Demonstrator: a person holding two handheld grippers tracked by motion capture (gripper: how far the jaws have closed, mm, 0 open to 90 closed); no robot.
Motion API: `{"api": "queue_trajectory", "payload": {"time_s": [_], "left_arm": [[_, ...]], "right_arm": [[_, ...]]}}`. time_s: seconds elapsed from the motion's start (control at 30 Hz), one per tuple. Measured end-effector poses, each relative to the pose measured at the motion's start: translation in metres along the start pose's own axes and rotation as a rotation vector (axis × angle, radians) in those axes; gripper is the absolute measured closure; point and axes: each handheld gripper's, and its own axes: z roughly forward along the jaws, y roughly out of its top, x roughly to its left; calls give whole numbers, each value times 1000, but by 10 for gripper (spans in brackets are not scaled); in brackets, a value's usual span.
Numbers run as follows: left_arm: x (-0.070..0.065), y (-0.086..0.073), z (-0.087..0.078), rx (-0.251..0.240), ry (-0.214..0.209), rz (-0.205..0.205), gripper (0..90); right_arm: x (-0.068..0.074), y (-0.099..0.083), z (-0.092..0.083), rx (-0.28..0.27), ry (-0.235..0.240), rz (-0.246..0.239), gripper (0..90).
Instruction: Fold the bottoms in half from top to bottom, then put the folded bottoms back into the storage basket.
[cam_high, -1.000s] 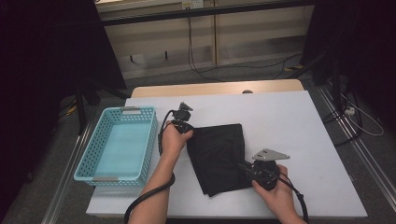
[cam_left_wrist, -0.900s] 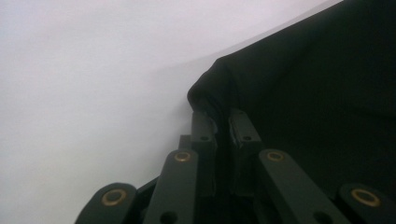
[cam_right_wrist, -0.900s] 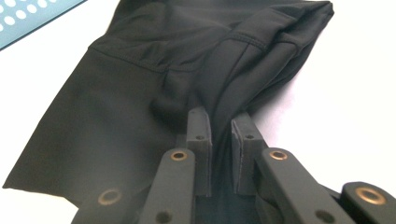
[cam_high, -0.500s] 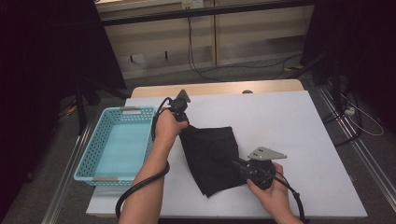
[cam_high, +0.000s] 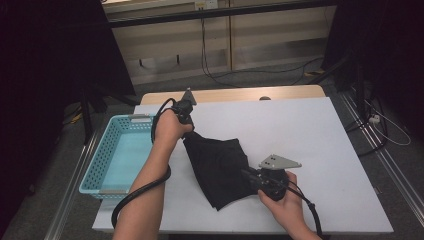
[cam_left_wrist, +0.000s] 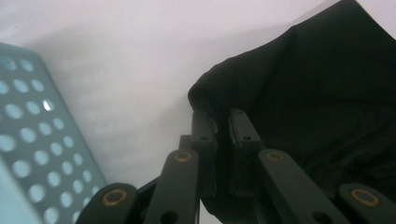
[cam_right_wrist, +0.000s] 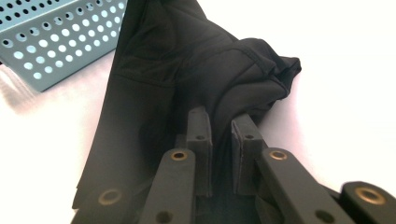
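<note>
Right now the black cloth (cam_high: 220, 167) lies on the white table (cam_high: 320, 135), near the middle and a little toward the near edge, with one corner pulled up off the surface. The left gripper (cam_high: 186, 111) is lifted above the table at the cloth's far-left corner, and in the left gripper view (cam_left_wrist: 219, 122) its jaws are pinched together on a bunched fold of the fabric. From that raised corner the cloth slopes down toward the near right. The right gripper (cam_high: 250, 176) sits low at the cloth's near-right edge, and the right gripper view (cam_right_wrist: 220, 122) shows its jaws clamped on a gathered ridge of the same fabric, with the rest of the cloth (cam_right_wrist: 154, 93) spreading away toward the basket.

To the left of the cloth stands a light blue plastic basket (cam_high: 95, 165) with perforated walls, set along the left edge of the table. Nothing lies in it; its pale floor is bare. The basket and the cloth are near each other but apart, a strip of white tabletop showing between them. In the left gripper view a perforated wall of the basket (cam_left_wrist: 32, 140) stands just left of the jaws.
</note>
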Motion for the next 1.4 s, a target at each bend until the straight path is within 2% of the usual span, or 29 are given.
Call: {"api": "queue_trajectory", "payload": {"time_s": [0.23, 0.63, 0.9, 1.23, 1.4], "left_arm": [[6, -2, -16, 11, 11, -7, 832], [4, -3, -37, -5, 22, 4, 832], [6, -2, -52, 12, 33, 1, 832], [8, -2, -80, 21, 54, -22, 832], [7, -3, -97, 18, 64, -14, 832]], "right_arm": [[8, 6, 3, -25, 15, -17, 806], [19, 14, -2, -61, 25, -35, 806], [25, 21, -5, -87, 35, -39, 807], [34, 33, -5, -128, 42, -58, 807], [38, 39, -6, -155, 42, -69, 807]]}}
